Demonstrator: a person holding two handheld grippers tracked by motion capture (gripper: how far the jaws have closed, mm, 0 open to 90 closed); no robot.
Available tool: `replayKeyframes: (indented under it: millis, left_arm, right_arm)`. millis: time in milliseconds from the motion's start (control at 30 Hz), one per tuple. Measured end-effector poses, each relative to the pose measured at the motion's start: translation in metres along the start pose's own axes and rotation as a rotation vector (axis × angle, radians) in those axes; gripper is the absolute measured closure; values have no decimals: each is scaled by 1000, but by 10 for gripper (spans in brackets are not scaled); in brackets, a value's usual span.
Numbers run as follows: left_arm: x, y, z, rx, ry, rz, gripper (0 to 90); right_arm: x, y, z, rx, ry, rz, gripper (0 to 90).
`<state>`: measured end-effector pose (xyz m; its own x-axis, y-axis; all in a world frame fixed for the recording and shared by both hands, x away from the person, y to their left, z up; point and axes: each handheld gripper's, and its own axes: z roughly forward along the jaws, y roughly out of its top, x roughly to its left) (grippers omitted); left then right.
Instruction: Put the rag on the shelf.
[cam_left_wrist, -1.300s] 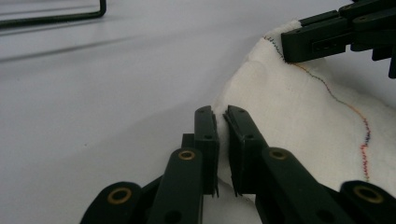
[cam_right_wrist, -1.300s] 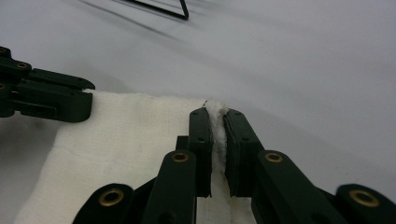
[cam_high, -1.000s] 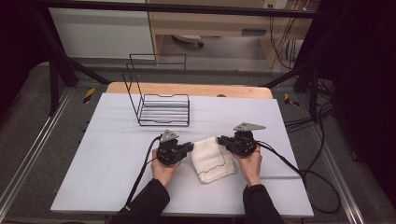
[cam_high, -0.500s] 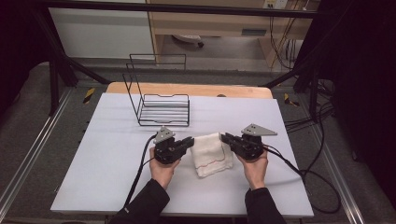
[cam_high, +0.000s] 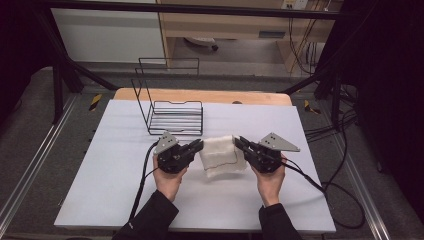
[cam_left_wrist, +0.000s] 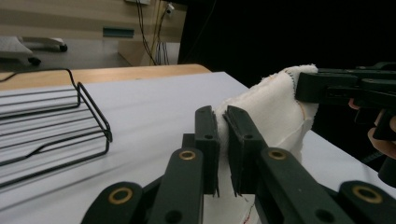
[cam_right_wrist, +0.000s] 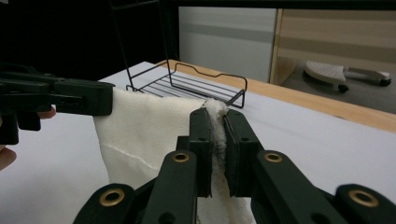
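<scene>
The left claw (cam_left_wrist: 222, 116) is clamped on one upper corner of a white cloth (cam_left_wrist: 275, 112), its two black jaws pressed tight with a thin fold of fabric between them. The right claw (cam_right_wrist: 215, 119) pinches the opposite upper corner of the cloth (cam_right_wrist: 149, 130) in the same way, a fluffy edge squeezed between its jaws.

In the high view the left claw (cam_high: 199, 146) and the right claw (cam_high: 239, 142) face each other with the cloth (cam_high: 220, 156) stretched between them, hanging above the desk (cam_high: 100, 170) near its front middle. A dark stitched line runs across the cloth, and a reddish thread seems to trail at its lower hem in the left gripper view, though that part is too cramped to be sure.

Beyond the cloth, a black wire rack (cam_high: 172, 112) stands on the white desk surface, just behind the left claw. A strip of wooden edge (cam_high: 200, 95) shows at the far side of the desk. Cables trail from both grippers toward the front and right.

No brand, label or writing can be read on the cloth, the rack or the grippers.
</scene>
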<state>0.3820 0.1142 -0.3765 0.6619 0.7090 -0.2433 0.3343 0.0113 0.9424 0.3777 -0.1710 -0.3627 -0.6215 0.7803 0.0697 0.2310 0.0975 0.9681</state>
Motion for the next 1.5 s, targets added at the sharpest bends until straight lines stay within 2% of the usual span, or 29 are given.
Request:
replayKeyframes:
  millis: [267,400,667,900,1500]
  left_arm:
    - [5,9,-11,-54,9,6,829]
    - [7,14,-18,-80,17,8,829]
    - [12,24,-30,-112,28,16,829]
    - [17,37,-41,-145,45,35,830]
    - [31,72,-64,-215,88,67,830]
  right_arm:
    - [12,9,2,-62,3,-12,827]
    - [18,15,3,-80,7,-25,826]
    - [27,24,8,-118,21,-20,825]
    - [36,35,15,-159,31,-13,825]
    - [54,71,35,-234,43,-38,824]
